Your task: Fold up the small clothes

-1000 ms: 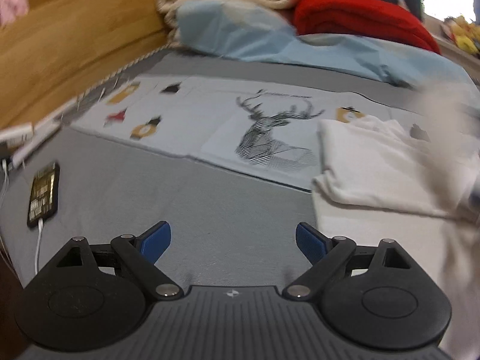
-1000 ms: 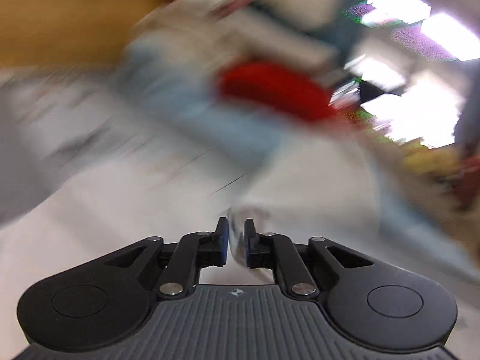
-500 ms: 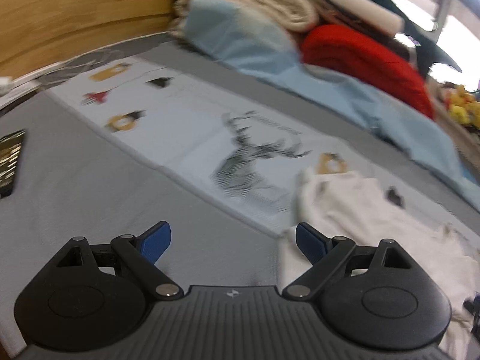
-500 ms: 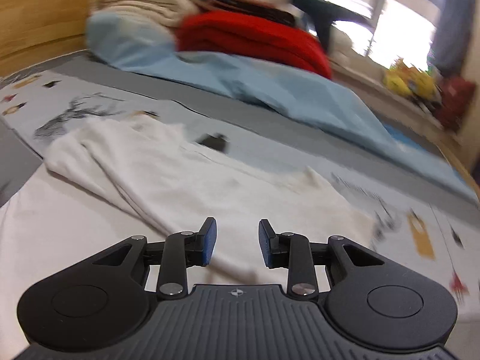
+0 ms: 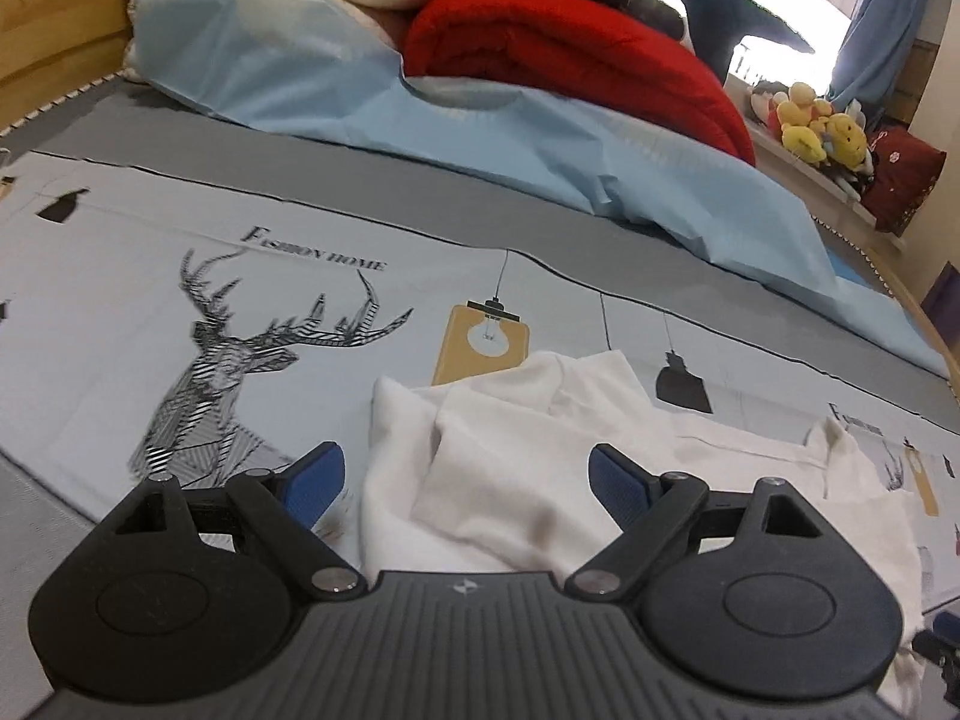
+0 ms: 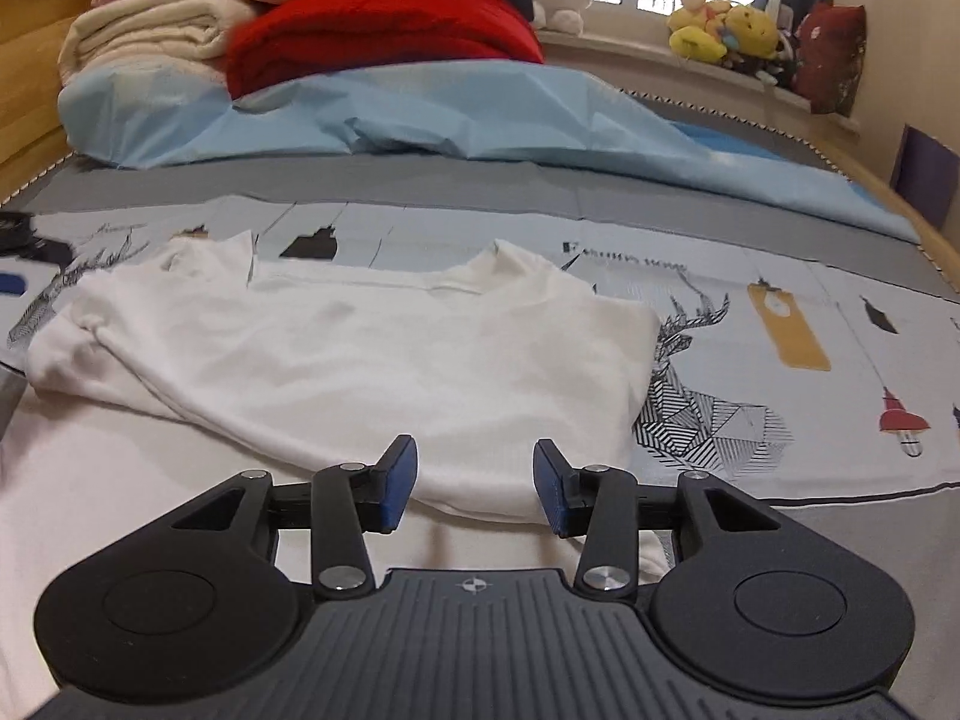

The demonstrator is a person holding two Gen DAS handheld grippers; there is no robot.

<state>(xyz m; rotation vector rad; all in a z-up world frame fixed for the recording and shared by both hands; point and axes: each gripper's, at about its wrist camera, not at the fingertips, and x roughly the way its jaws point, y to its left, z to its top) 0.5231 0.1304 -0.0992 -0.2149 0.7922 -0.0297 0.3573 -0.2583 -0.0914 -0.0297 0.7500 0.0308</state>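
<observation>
Bed [image 6: 750, 192]: it is carrying everything here, a grey sheet with a pale printed cover of deer and lamp motifs [image 5: 252, 330] spread across it; folded blankets, a red one [image 5: 576, 60] among them, are sitting piled at the far end.

White shirt [image 6: 372, 360]: it is lying on the printed cover, partly folded, one side doubled over the body and the collar pointing toward the blankets. A second ago the right view was a blur with cloth pinched in the tool; now the shirt is resting flat and free.

Meaning for the task: one fold is looking finished and let go, so I am judging the job as partway through, with a further fold of the remaining side probably coming.

Right tool [image 6: 474, 480]: its jaws are opening, roughly half apart, gripping nothing. The shirt's near edge is lying just under and ahead of the pads, not pressed by them.

Left tool [image 5: 462, 480]: it is standing wide open and empty, and it has swung across from the bare grey sheet to hover over the shirt's bunched, doubled-over corner [image 5: 480, 432], which is now showing between its two blue pads.
</observation>
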